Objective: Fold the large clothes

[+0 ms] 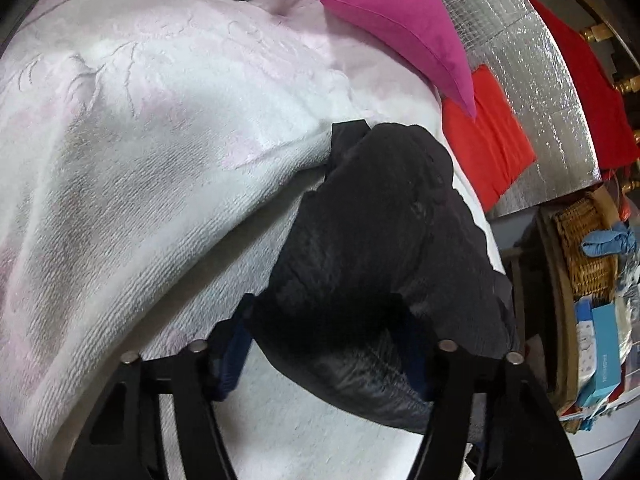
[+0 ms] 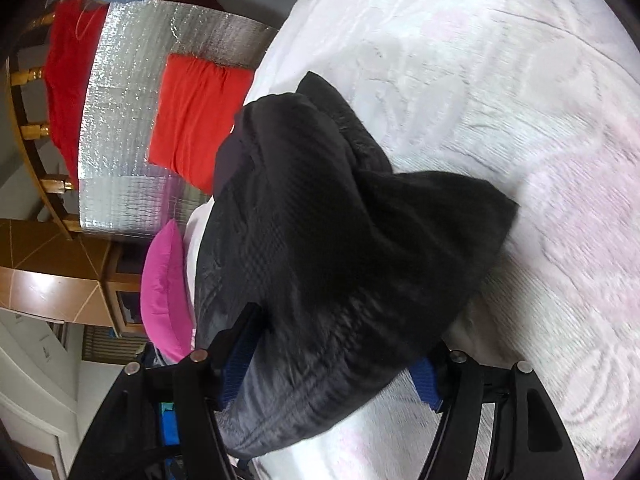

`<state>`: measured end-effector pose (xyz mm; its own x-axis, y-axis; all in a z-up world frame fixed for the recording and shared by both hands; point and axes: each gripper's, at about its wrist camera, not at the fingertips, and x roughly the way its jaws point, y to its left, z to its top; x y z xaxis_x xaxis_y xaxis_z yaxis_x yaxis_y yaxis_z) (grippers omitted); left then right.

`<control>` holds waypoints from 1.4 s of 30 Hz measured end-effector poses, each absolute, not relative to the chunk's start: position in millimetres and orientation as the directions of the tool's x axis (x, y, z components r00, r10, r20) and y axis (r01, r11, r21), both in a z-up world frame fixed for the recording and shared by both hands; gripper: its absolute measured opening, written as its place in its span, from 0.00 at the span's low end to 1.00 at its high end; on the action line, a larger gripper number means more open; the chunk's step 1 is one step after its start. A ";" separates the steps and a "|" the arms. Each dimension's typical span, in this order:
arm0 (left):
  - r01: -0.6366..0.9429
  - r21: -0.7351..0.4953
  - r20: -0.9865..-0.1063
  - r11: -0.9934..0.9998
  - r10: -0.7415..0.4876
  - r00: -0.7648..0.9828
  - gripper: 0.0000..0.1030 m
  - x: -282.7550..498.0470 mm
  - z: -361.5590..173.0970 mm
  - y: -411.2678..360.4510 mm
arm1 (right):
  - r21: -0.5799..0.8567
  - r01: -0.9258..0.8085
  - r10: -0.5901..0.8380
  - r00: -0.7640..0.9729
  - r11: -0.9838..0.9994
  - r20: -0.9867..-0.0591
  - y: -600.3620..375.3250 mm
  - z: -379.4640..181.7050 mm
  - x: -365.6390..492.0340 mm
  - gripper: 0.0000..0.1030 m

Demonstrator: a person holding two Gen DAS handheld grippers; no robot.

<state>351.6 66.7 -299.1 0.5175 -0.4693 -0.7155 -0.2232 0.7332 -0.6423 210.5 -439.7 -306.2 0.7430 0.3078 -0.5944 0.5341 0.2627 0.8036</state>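
A bulky black quilted garment (image 1: 380, 232) lies bunched on a white and pale pink textured bedcover (image 1: 140, 160). In the left wrist view my left gripper (image 1: 324, 344) has the near end of the bundle filling the gap between its blue-padded fingers (image 1: 230, 356), which press on it. In the right wrist view the same black garment (image 2: 320, 220) rises from between the blue pads (image 2: 426, 384) of my right gripper (image 2: 332, 372), which is shut on its thick padded end. The bedcover (image 2: 500, 120) spreads out beyond it. The garment hides part of each gripper's inner pads.
A magenta pillow (image 1: 400, 20) and an orange-red cushion (image 1: 484, 132) lie by the bedcover's edge on a silver foil mat (image 1: 540, 80). A red cloth (image 1: 592, 92) hangs on a wooden rail. A wicker basket (image 1: 588, 248) and boxes (image 1: 600, 340) stand beside the bed.
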 end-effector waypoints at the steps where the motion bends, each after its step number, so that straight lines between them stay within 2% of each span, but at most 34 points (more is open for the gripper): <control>1: -0.226 -0.650 -0.711 0.726 -0.474 0.520 0.59 352.2 -300.0 68.1 | 0.802 0.533 0.306 0.742 0.269 -0.596 -439.1 -305.9 213.7 0.69; 5: -0.229 -0.656 -0.708 0.719 -0.482 0.516 0.59 355.6 -302.5 66.4 | 0.794 0.531 0.292 0.741 0.297 -0.605 -443.7 -306.7 218.1 0.69; 10: -0.239 -0.676 -0.698 0.697 -0.501 0.512 0.64 362.1 -306.5 62.4 | 0.788 0.519 0.272 0.747 0.333 -0.607 -446.9 -302.1 223.3 0.69; 12: -0.230 -0.680 -0.690 0.696 -0.501 0.523 0.64 363.3 -305.9 59.2 | 0.774 0.521 0.261 0.740 0.360 -0.619 -445.8 -300.8 225.3 0.67; 14: -0.216 -0.686 -0.678 0.695 -0.504 0.535 0.55 364.5 -304.6 57.0 | 0.762 0.522 0.248 0.736 0.384 -0.630 -444.0 -298.8 225.9 0.62; 16: -0.196 -0.695 -0.662 0.692 -0.510 0.548 0.40 365.4 -302.3 54.3 | 0.745 0.520 0.228 0.734 0.418 -0.640 -442.3 -294.2 226.3 0.53; 18: -0.163 -0.692 -0.650 0.703 -0.508 0.566 0.33 364.4 -296.6 49.7 | 0.720 0.507 0.191 0.739 0.475 -0.646 -438.5 -284.1 226.1 0.44; 22: -0.121 -0.659 -0.648 0.742 -0.479 0.591 0.27 363.4 -285.9 40.6 | 0.681 0.488 0.142 0.747 0.546 -0.650 -429.6 -269.1 225.6 0.39; 42: -0.076 -0.664 -0.642 0.744 -0.514 0.569 0.25 332.9 -275.6 53.9 | 0.687 0.478 0.137 0.759 0.547 -0.637 -425.5 -256.6 192.0 0.36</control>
